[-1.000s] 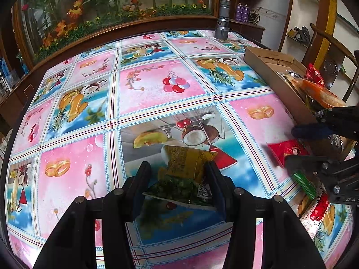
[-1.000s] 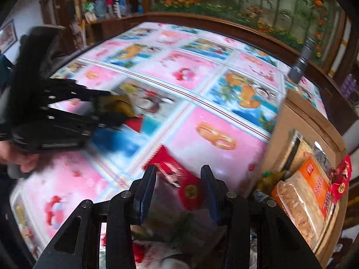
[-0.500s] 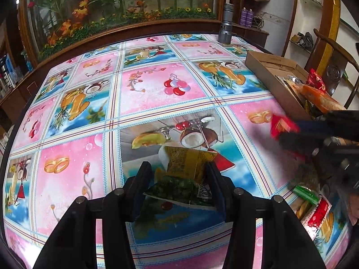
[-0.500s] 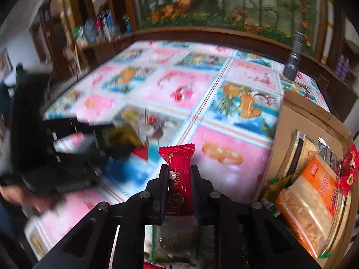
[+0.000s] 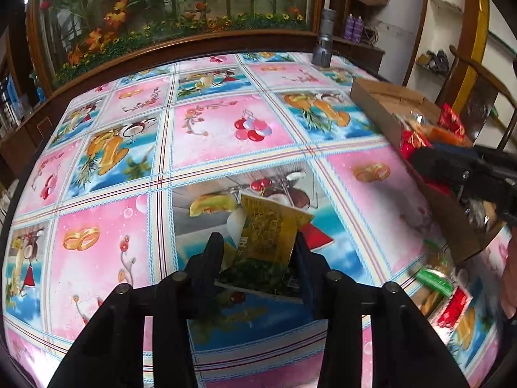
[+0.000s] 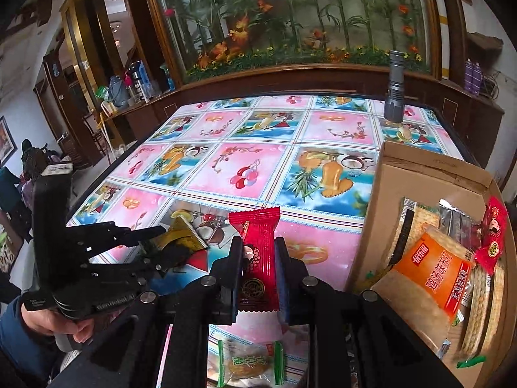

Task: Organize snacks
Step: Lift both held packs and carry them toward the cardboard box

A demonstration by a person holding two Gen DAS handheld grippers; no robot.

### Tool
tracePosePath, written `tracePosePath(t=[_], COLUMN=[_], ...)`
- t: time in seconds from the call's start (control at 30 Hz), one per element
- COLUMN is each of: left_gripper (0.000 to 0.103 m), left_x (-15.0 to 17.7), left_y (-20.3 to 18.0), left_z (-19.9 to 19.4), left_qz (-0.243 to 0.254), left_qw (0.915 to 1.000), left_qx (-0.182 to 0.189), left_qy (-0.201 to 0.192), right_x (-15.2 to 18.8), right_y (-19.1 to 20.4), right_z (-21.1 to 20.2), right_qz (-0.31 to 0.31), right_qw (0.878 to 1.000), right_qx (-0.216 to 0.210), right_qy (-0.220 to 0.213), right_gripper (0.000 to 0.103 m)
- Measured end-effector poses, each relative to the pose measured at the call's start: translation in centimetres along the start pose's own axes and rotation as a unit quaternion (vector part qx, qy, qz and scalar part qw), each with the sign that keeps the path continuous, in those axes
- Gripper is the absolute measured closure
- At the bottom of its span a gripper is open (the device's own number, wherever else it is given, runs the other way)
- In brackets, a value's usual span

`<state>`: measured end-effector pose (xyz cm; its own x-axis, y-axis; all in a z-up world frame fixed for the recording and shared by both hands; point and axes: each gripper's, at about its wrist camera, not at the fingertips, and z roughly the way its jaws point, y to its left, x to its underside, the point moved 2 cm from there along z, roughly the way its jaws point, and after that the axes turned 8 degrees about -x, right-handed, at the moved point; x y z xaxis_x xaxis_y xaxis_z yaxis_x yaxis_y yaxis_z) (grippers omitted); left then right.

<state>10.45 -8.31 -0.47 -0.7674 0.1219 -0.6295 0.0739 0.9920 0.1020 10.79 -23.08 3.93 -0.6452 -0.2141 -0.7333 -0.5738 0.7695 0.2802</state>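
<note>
The table (image 6: 326,123), covered in a pink and blue fruit-print cloth, filled both views. At its right edge sat a cardboard box (image 6: 429,165) holding several snack packs, the biggest an orange pack (image 6: 436,278) lying on cracker packs.

The left gripper (image 5: 258,252) pointed down at the table near its front edge. Its jaws had just been closing, with a yellow packet (image 5: 274,226) between them; the right finger touched the packet's edge, but whether the left finger pressed it could not be told. The packet stood tilted up off the cloth, over a green-printed packet (image 5: 258,274) lying flat beneath it.

The right gripper (image 6: 258,258) was raised above the table just beside the box, its fingers pinching a red wrapped snack (image 6: 257,242) that stood upright between them, clear of the cloth. Below it, on the table, lay a small green-edged snack (image 6: 248,362).

A hand (image 6: 55,320) in a blue sleeve held the left gripper's handle.
</note>
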Motion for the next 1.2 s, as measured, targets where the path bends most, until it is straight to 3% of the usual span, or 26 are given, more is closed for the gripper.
tracePosePath(t=[0.1,0.17,0.23,0.27,0.33,0.77,1.2], left_gripper=[0.055,0.044,0.041,0.042,0.070,0.073,0.073], left_x=[0.1,0.1,0.0,-0.1,-0.2,-0.1,-0.4], left_y=[-0.5,-0.5,-0.3,-0.4,-0.6,-1.2,-0.2], left_z=[0.2,0.3,0.5,0.6,0.4,-0.3,-0.8], left_qz=[0.013,0.011,0.006,0.005,0.008,0.019,-0.001], left_qw=[0.9999,0.9999,1.0000,1.0000,0.9999,0.9992,0.9993], left_qx=[-0.007,-0.007,-0.002,-0.003,-0.006,-0.029,-0.025], left_qy=[0.001,0.002,0.003,0.002,-0.005,-0.022,-0.027], right_x=[0.3,0.4,0.5,0.5,0.6,0.5,0.3], right_y=[0.2,0.5,0.6,0.7,0.8,0.4,-0.2], right_z=[0.3,0.5,0.5,0.5,0.6,0.3,-0.2], right_qz=[-0.009,-0.015,-0.019,-0.020,-0.023,-0.013,-0.002], right_qw=[1.000,1.000,1.000,1.000,1.000,1.000,1.000], right_qx=[0.005,0.005,0.004,0.004,0.004,0.008,0.014], right_qy=[0.008,0.013,0.013,0.014,0.014,0.004,-0.005], right_gripper=[0.083,0.083,0.083,0.083,0.083,0.083,0.083])
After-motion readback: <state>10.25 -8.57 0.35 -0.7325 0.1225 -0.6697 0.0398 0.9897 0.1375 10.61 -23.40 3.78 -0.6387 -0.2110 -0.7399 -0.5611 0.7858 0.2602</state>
